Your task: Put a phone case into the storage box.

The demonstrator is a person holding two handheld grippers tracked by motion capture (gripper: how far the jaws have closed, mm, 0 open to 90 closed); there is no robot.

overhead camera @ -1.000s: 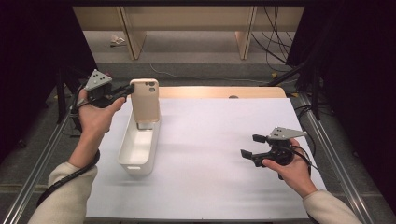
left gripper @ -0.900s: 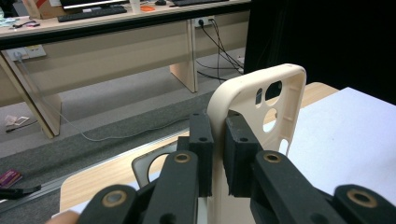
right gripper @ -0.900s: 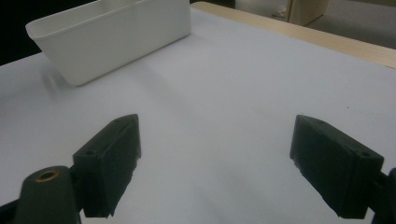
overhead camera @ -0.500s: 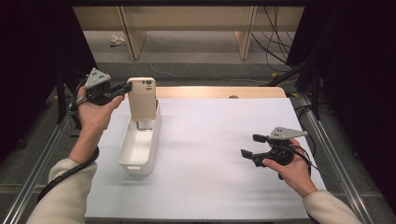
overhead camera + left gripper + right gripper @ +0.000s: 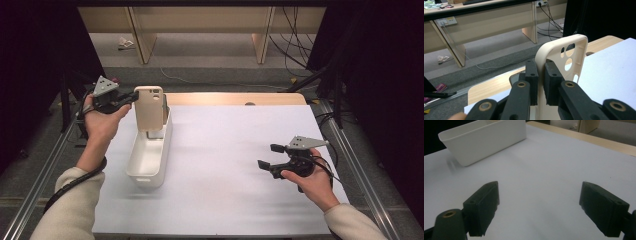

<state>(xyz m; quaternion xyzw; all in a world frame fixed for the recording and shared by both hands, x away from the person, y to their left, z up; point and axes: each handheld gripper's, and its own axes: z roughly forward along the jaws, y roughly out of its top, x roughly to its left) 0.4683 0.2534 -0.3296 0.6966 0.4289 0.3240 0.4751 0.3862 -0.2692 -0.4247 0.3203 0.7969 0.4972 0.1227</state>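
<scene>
With the left gripper (image 5: 131, 96) pinching only 1 edge of the beige phone case (image 5: 149, 108), upright over the white bin (image 5: 148, 159), it may twist loose; the right gripper (image 5: 270, 156) waits wide open above the worktop (image 5: 225, 150).

We look across a white-topped desk (image 5: 230, 165) with a pale wooden far edge, flanked by metal rails (image 5: 350, 150) — dark curtains (image 5: 380, 75) close in on both sides. Beyond it, a grey floor (image 5: 200, 55) runs under a light wooden bench (image 5: 486, 22), where black cables (image 5: 290, 45) trail down and a scrap of crumpled paper (image 5: 125, 43) lies — lighting is dim and even.
</scene>
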